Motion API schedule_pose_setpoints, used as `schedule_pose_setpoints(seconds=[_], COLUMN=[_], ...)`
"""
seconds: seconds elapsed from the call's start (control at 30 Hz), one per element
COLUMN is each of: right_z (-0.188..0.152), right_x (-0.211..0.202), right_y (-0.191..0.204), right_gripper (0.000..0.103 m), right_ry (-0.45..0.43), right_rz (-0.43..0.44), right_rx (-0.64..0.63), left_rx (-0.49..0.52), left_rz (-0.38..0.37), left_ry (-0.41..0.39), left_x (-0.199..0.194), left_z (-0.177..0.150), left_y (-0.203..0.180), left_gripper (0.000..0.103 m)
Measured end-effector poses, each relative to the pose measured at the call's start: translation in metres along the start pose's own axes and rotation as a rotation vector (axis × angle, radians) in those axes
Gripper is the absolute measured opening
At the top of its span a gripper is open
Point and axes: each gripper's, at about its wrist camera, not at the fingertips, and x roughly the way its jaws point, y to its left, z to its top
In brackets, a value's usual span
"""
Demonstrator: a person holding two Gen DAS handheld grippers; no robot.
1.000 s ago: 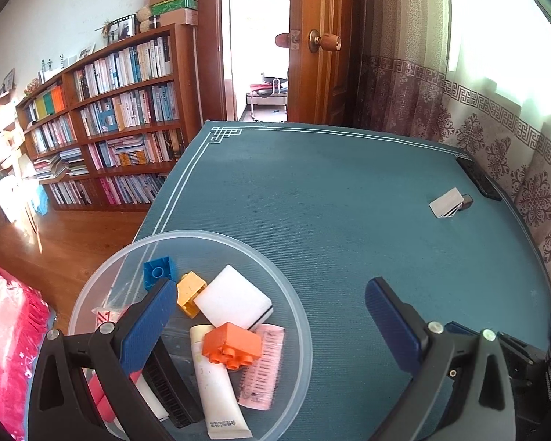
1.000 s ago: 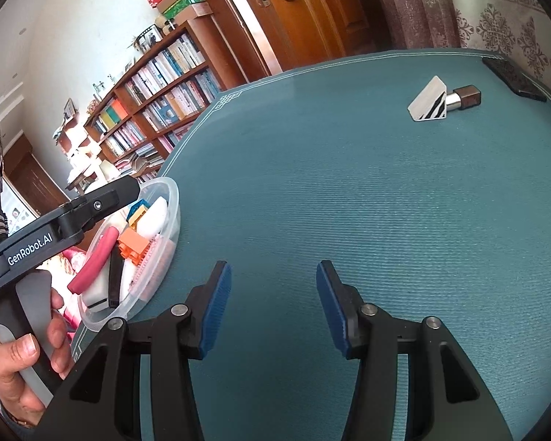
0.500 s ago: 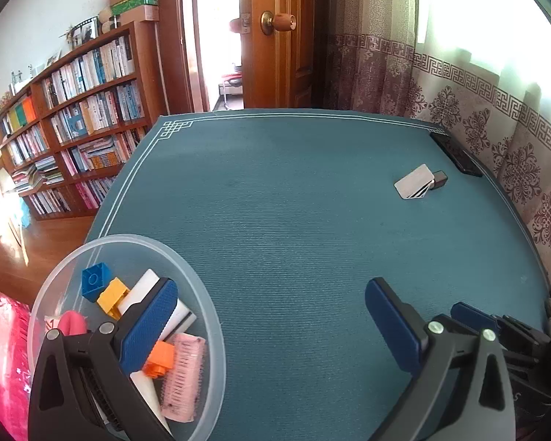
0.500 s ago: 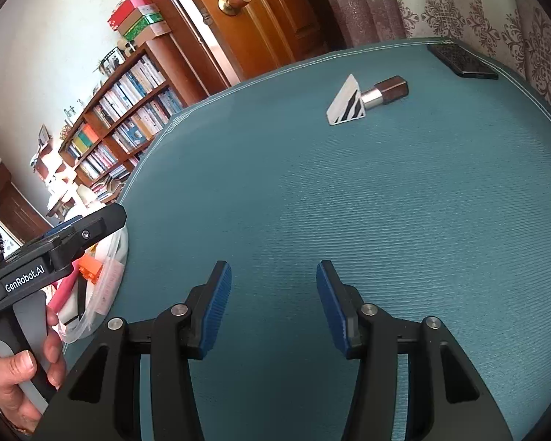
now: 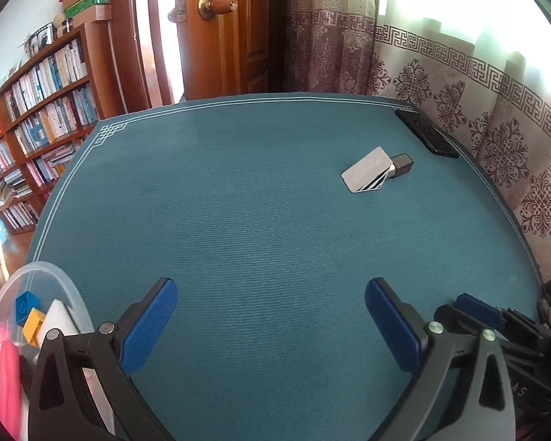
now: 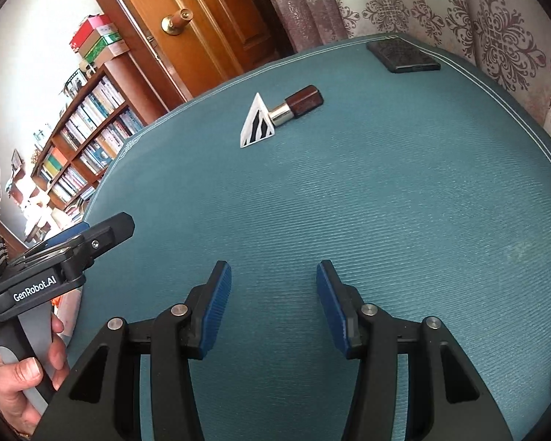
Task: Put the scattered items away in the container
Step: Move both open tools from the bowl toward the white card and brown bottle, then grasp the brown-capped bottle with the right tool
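Blue-padded left gripper (image 5: 271,325) and right gripper (image 6: 273,303) agape, empty | we judge reach phase | next: white card (image 6: 256,122) and brown stamp (image 6: 300,104), desk's far right corner.

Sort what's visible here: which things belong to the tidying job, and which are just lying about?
Job:
- clear container with blocks already inside, near table edge
- white striped card, propped against the stamp
- brown stamp
- left gripper and right gripper, both open and empty

Probably lying about:
- black phone at the far edge
- bookshelf, door, curtain
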Motion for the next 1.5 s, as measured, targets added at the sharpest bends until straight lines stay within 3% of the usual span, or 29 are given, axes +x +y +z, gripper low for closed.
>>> schedule_pose_setpoints(seconds=[0.33, 0.6, 0.77, 1.27, 1.5], right_z=[0.008, 0.008, 0.008, 0.008, 0.009], right_x=[-0.004, -0.004, -0.002, 0.002, 0.002], right_y=[-0.020, -0.025, -0.023, -0.019, -0.017], right_gripper=[0.052, 0.052, 0.057, 0.061, 0.061], right_ry=[-0.047, -0.089, -0.094, -0.095, -0.096], right_rz=[-0.031, -0.056, -0.044, -0.049, -0.055], right_rx=[0.017, -0.001, -0.007, -0.019, -0.022], left_rx=[0.062, 0.046, 0.057, 0.005, 0.005], left_rz=[-0.050, -0.076, -0.075, -0.023, -0.034], left_ry=[0.035, 0.054, 0.052, 0.035, 0.041], left_x=[0.053, 0.092, 0.108, 0.121, 0.130], left_z=[0.029, 0.052, 0.064, 0.079, 0.088], left_y=[-0.040, -0.059, -0.070, -0.046, -0.042], left_gripper=[0.103, 0.103, 0.103, 0.103, 0.103])
